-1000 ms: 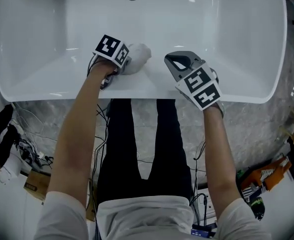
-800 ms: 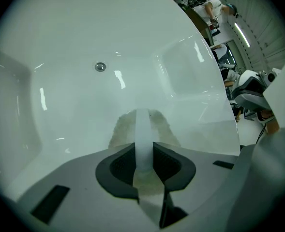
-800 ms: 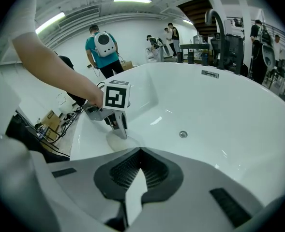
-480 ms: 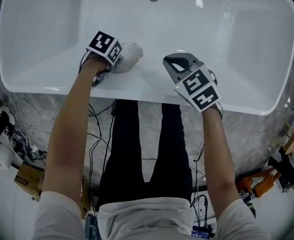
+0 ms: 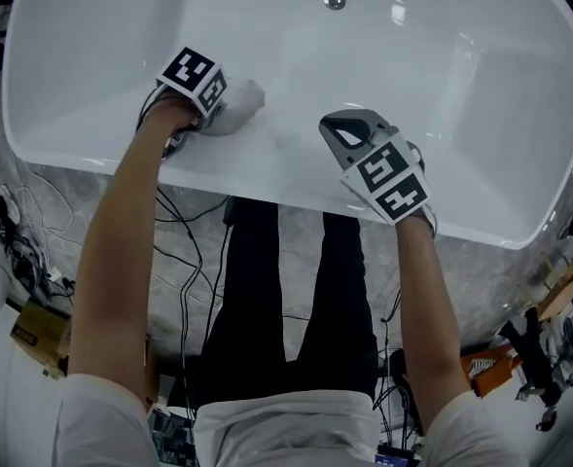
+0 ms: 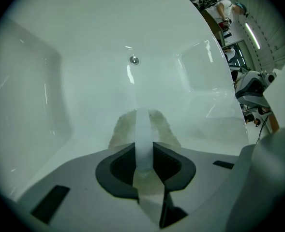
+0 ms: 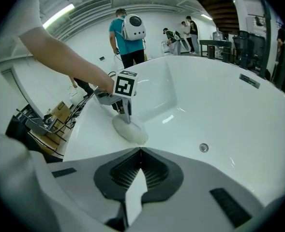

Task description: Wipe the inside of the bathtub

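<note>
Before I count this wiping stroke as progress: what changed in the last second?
The left gripper, still shut on the pale fluffy cloth, slid it leftward along the near inner wall of the white bathtub, farther from the round metal drain. Nothing was grasped or released. The right gripper stays shut and empty by the near rim.

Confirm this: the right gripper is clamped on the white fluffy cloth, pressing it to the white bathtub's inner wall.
Wrong: the left gripper is clamped on the white fluffy cloth, pressing it to the white bathtub's inner wall. The left gripper view shows it.
</note>
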`<state>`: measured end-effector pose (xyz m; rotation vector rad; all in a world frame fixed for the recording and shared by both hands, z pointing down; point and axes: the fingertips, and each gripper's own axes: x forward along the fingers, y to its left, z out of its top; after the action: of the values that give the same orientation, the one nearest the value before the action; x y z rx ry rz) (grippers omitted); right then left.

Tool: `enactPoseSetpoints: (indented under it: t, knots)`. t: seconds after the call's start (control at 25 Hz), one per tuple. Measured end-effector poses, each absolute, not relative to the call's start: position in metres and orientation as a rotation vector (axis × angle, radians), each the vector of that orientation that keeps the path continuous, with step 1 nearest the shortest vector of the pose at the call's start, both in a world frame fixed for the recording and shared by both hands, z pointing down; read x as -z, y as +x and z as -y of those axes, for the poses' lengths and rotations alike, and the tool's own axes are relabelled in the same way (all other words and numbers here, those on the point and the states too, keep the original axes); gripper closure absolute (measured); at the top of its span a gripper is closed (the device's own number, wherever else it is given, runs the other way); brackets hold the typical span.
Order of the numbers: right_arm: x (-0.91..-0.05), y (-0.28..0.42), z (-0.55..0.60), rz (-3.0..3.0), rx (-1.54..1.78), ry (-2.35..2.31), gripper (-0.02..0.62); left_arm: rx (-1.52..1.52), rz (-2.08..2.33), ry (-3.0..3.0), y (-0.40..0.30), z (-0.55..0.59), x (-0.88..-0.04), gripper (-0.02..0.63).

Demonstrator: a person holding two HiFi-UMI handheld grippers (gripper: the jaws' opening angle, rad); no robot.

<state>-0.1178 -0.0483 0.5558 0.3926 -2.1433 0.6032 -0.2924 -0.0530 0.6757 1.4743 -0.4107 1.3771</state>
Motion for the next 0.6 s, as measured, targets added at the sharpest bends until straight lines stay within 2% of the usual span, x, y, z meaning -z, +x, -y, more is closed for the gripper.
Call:
enactPoseSetpoints:
  t: [0.6]
  knots:
    - [-0.570,-0.183,0.053,2.156,-0.577,0.254,0.575,-1.564,0.439,1.370,-0.430,0.072,-0.685,0.517]
